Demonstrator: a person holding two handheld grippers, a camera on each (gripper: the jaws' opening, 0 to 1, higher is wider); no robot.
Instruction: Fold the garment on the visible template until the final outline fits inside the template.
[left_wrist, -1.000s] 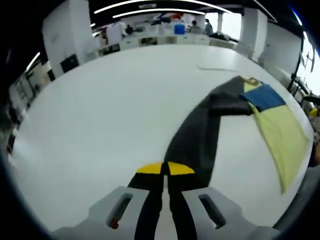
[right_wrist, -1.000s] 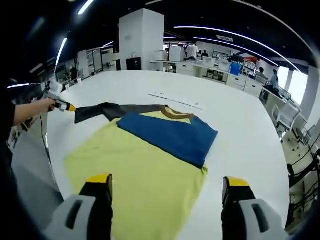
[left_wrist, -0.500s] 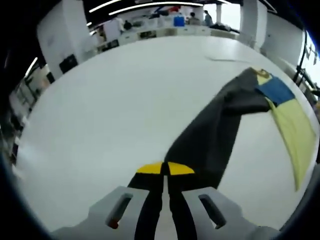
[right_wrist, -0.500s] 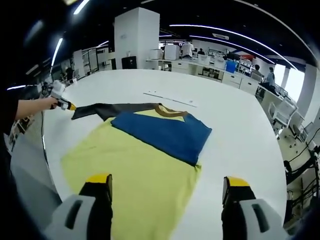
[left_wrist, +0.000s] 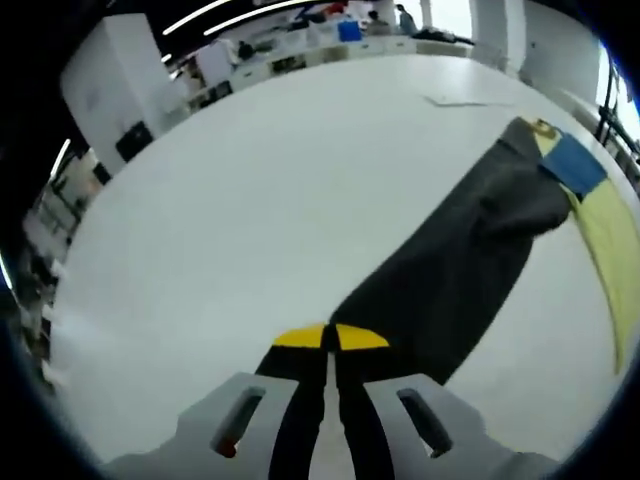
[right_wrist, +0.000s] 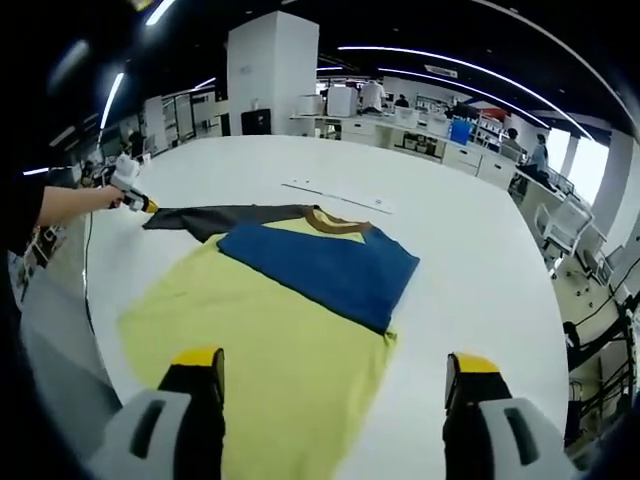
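We are holding the dark sleeve (left_wrist: 450, 270) end with the left gripper (left_wrist: 330, 338): jaws are pressed together on the cuff, cloth running out between the yellow tips. The right gripper (right_wrist: 335, 365) is hanging over the hem of the garment (right_wrist: 270, 320) with jaws spread wide, gripping nothing.

The garment is lying flat on the white table (right_wrist: 470, 260), yellow body toward us in the right gripper view, with a blue panel (right_wrist: 320, 270) folded across the chest and a brown collar (right_wrist: 335, 222) at the far end. The dark sleeve is stretching out sideways to where the left gripper is pinching it.

We are judging the cloth as light, soft and limp: it is draping and creasing in the left gripper view, so it is likely to sag and drag rather than hold shape. Best grips look like cuff, hem corners and shoulder seams; pinching mid-panel would probably bunch it.

We cannot make out a template outline under the garment. A thin pale strip (right_wrist: 335, 197) is lying on the table beyond the collar, apart from the cloth. Desks and people are well back, nothing on the table is blocking the fold path.
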